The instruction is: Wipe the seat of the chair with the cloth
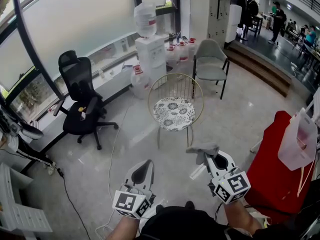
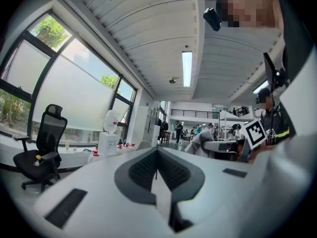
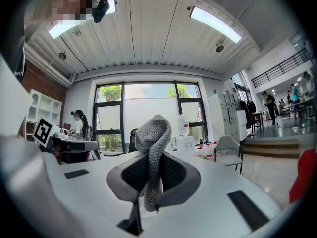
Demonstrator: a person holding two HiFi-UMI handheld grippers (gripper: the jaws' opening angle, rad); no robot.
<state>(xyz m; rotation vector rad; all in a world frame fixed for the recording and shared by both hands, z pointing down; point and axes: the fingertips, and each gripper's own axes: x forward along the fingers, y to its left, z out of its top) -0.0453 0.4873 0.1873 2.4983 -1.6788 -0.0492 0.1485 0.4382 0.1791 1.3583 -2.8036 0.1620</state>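
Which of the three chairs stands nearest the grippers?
The round gold-framed chair with the floral seat, ahead of the right gripper holding the grey cloth. The black office chair sits left by the window; the grey armchair stands farther back.

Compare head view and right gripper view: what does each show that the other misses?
Head view only: the chair's patterned seat, in full from above, and a black cable on the floor.
Right gripper view only: close up, the jaws closed on a fold of the grey cloth; the ceiling lights; a person at far left.
Both: the right gripper holding the cloth, the grey chair, the water dispenser.
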